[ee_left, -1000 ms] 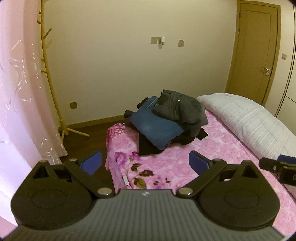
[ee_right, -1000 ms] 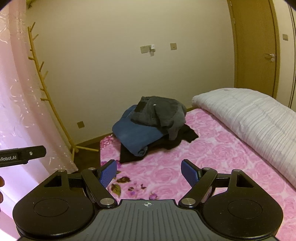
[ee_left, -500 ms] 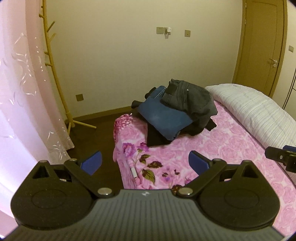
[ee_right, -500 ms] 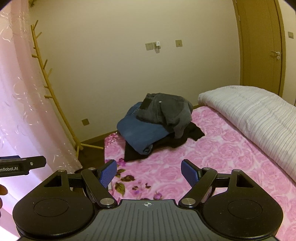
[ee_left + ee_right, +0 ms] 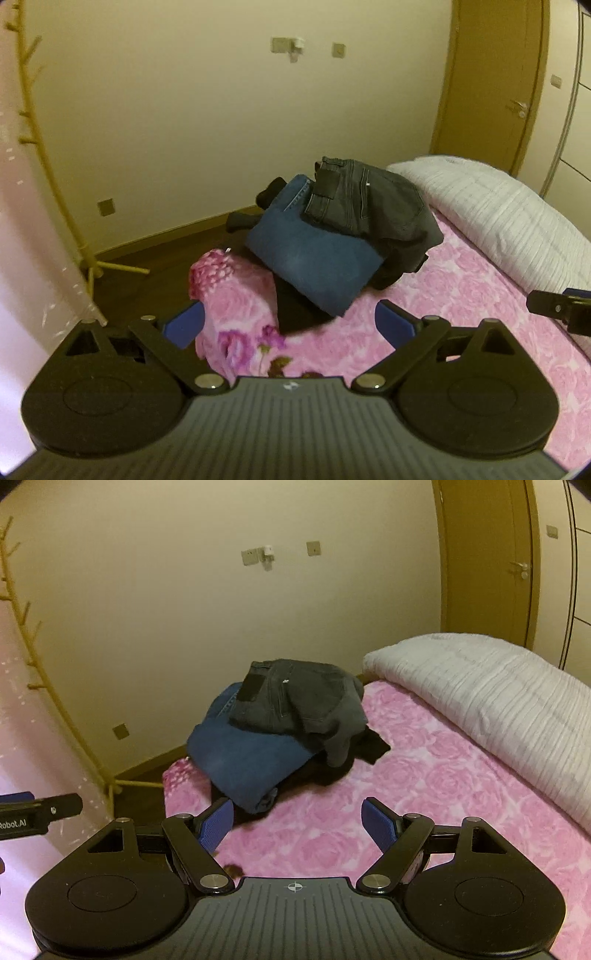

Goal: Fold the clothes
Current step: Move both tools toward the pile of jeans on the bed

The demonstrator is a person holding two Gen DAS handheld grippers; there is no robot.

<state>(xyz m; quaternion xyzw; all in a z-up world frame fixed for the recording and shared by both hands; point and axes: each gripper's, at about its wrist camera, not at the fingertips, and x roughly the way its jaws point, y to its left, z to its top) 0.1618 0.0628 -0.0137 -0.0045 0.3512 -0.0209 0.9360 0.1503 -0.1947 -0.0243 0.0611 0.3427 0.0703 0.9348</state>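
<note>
Pile (image 5: 332,240) of clothes sits at the foot corner of the bed (image 5: 461,288), on the pink rose blanket. Using the pile as landmark throughout.

Pile make-up, top down: grey jeans (image 5: 369,199) draped loosely on top, one part hanging over the side toward the quilt; blue jeans (image 5: 314,258) beneath, roughly folded, jutting toward the cameras; a black garment (image 5: 295,314) at the bottom, flat on the blanket, with dark cloth also spilling off the far edge toward the floor. Judgement: heaped for sorting, not finished folds; the grey pair looks dropped rather than laid.

Left gripper (image 5: 290,325): fingers spread wide, nothing between them. It hangs just short of the pile's near edge, over the blanket corner. Right gripper (image 5: 297,821): likewise wide open and empty, near the pile's front, blue pad close to the blue jeans' lower fold but apart from it. Each gripper shows at the edge of the other's view, so they flank the pile's front.

Judgement: both held open and aimed at the pile to take a garment off the top; the grey jeans are the likely first pick since they are unpinned. Folding itself not yet begun.

White quilt (image 5: 480,694) lies rolled to the right of the pile, leaving open blanket in front for laying a garment flat. Coat rack (image 5: 44,147) stands left of the pile, by the curtain.

No containers in view; the bed is the only thing bearing the clothes.
</note>
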